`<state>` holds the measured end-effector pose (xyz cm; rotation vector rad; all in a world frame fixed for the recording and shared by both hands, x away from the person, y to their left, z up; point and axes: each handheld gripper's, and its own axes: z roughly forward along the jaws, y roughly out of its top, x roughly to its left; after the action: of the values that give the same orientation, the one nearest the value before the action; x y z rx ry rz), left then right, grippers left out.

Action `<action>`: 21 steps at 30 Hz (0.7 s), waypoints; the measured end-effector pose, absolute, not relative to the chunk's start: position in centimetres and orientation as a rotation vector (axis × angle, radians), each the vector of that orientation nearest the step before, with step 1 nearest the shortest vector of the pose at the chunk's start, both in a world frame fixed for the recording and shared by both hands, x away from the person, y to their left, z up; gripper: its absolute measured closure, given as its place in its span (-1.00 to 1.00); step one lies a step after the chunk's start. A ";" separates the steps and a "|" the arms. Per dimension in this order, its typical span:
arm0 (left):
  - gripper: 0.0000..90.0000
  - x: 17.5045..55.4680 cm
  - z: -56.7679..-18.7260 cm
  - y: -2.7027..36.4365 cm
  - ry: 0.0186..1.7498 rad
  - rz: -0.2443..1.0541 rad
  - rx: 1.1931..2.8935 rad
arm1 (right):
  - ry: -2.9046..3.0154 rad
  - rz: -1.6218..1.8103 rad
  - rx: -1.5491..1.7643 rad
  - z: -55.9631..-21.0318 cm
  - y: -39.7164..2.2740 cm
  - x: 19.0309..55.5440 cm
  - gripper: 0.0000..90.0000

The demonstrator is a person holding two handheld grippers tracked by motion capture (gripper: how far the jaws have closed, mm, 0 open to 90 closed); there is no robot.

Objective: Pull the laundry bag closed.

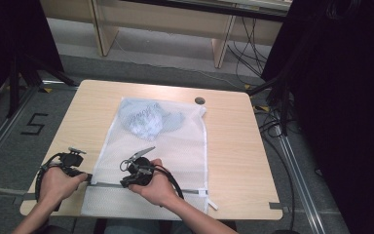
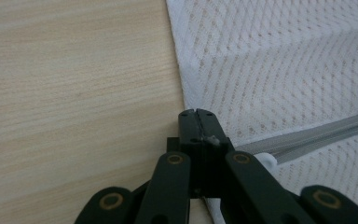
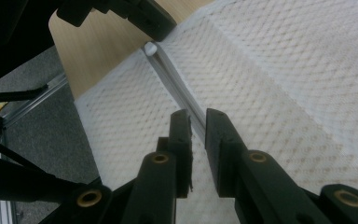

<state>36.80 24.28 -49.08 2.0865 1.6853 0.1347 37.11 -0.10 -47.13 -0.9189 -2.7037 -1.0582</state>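
while the left gripper (image 1: pixel 80 173) is pinching the corner of the white mesh laundry bag (image 1: pixel 175 146) at the start of its grey zipper (image 2: pixel 307 135), its jaws are sitting together on the fabric edge, and the bag is lying flat on the pale wooden tabletop (image 1: pixel 233 141) with its near end reaching the front edge. the right gripper (image 3: pixel 198 126) is hovering low over the zipper line partway along, its jaws standing a little apart with the zipper tape running between them and nothing clamped (the pads are not pressing on anything that i can see). the slider, with its white pull (image 1: pixel 209 200), is lying at the far right end of the zipper, well apart from the right gripper.

judging from this, the step in hand is working the zipper, and doing it well is calling for the left jaws to be keeping the corner anchored so the track is staying taut and straight; a slack track is likely to be bunching the mesh under the slider. the right gripper is probably needing to be travelling along the track to the pull before closing.

the mesh is looking thin, soft and honeycombed, semi-transparent enough that a crumpled light blue garment (image 1: pixel 148 119) is showing through at the far end. the zipper tape is looking flat, smooth and stiffer than the netting. the tabletop is showing a fine matte wood grain with rounded corners.
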 end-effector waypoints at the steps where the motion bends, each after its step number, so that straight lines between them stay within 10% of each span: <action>1: 1.00 36.8 -49.1 24.3 1.685 0.135 2.086 | -2.704 -1.058 -0.919 -47.1 -0.1 37.1 0.81; 21: 1.00 36.7 -49.1 24.5 1.683 0.115 2.084 | -2.699 -0.999 -0.854 -48.1 5.1 37.6 0.77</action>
<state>36.71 24.55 -49.12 2.0839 1.6827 0.1147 37.57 5.06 -48.07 -0.8536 -2.6994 -0.9991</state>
